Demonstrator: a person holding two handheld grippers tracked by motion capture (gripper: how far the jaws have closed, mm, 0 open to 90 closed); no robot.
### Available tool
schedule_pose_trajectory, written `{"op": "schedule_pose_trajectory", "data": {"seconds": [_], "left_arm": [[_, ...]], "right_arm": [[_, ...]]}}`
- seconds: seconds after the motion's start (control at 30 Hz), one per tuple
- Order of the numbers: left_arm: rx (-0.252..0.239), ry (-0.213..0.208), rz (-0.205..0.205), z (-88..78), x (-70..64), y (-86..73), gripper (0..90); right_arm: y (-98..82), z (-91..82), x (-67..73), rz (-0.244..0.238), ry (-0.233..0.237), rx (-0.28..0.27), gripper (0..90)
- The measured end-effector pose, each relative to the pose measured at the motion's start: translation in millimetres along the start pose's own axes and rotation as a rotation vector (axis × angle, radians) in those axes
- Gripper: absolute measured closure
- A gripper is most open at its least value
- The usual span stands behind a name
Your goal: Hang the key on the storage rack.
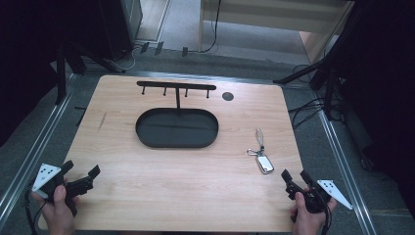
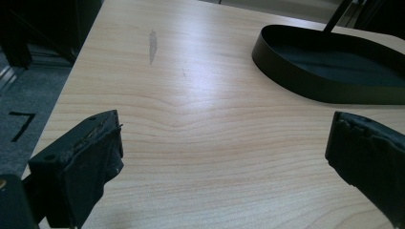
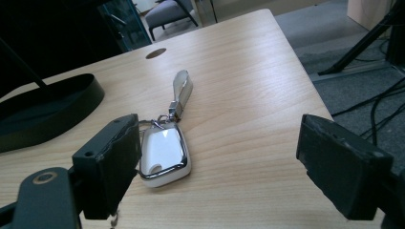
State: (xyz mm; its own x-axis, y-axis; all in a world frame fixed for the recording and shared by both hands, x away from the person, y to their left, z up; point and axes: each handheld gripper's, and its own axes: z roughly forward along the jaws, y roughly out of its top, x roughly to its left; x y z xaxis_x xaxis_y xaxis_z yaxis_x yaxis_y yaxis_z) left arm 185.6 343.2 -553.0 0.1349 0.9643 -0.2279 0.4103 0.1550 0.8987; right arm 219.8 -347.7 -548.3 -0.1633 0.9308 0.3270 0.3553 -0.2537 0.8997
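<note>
High view, lower left of frame: left gripper [image 1: 80,171] held in a hand [image 1: 58,213] over the near left corner of the wooden table [image 1: 147,196], jaws spread wide, nothing between them. Grey three-cornered plate on top, cable trailing down toward the bottom edge. In the left gripper view the two black jaws stand far apart at lower left and right edge, bare tabletop in the gap; a grey scuff mark [image 2: 153,45] sits upper left on the wood, and the tray's black wall shows upper right.

Centre of high view: black oval tray [image 1: 147,139], with a thin post rising from its far rim to a crossbar rack [image 1: 176,86] with four small hooks. Small dark round hole [image 1: 227,96] in the table just right of the rack.

Right of centre: key fob [image 1: 265,163], white with silver trim, lying flat on the table, with a ring and a pale strap [image 1: 259,136] reaching toward the far side. Well apart from the tray.

Lower right: right gripper [image 1: 296,176] in the other hand [image 1: 306,220], jaws wide open, holding nothing. It sits just near-right of the key fob, not touching. In the right gripper view the fob lies just beside the left-hand jaw, partly behind it; contact can't be told. Right-hand jaw is well apart, over the table edge.
</note>
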Motion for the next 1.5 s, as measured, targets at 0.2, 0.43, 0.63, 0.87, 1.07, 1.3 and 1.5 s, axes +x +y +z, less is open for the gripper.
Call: {"op": "schedule_pose_trajectory", "data": {"seconds": [0.2, 0.43, 0.63, 0.87, 1.07, 1.3, 1.5], "left_arm": [[-0.002, -0.005, -0.007, -0.4, 1.1, 0.0, 0.0], [-0.001, -0.004, -0.005, -0.3, 0.8, 0.0, 0.0], [0.004, -0.002, -0.006, 0.1, 0.6, 0.3, 0.0], [0.004, -0.001, -0.004, 0.5, 0.5, 0.3, 0.0], [0.004, -0.001, -0.004, 0.8, 0.4, 0.3, 0.0], [0.007, -0.005, -0.011, 0.9, 1.2, 0.5, 0.0], [0.016, -0.003, -0.005, 1.5, 0.9, 0.9, 0.0]], "right_arm": [[0.2, 3.9, 6.7, -0.055, -0.053, 0.039, 18.5], [7.2, 13.2, 13.0, -0.122, -0.08, 0.146, 22.4], [23.6, 24.8, 21.2, -0.177, -0.096, 0.229, 26.6], [56.6, 48.6, 36.1, -0.264, -0.151, 0.381, 32.5], [81.7, 83.7, 59.2, -0.334, -0.197, 0.593, 40.1], [91.7, 124.1, 74.3, -0.372, -0.211, 0.806, 59.7], [90.6, 152.7, 84.1, -0.364, -0.217, 0.942, 64.6]]}}
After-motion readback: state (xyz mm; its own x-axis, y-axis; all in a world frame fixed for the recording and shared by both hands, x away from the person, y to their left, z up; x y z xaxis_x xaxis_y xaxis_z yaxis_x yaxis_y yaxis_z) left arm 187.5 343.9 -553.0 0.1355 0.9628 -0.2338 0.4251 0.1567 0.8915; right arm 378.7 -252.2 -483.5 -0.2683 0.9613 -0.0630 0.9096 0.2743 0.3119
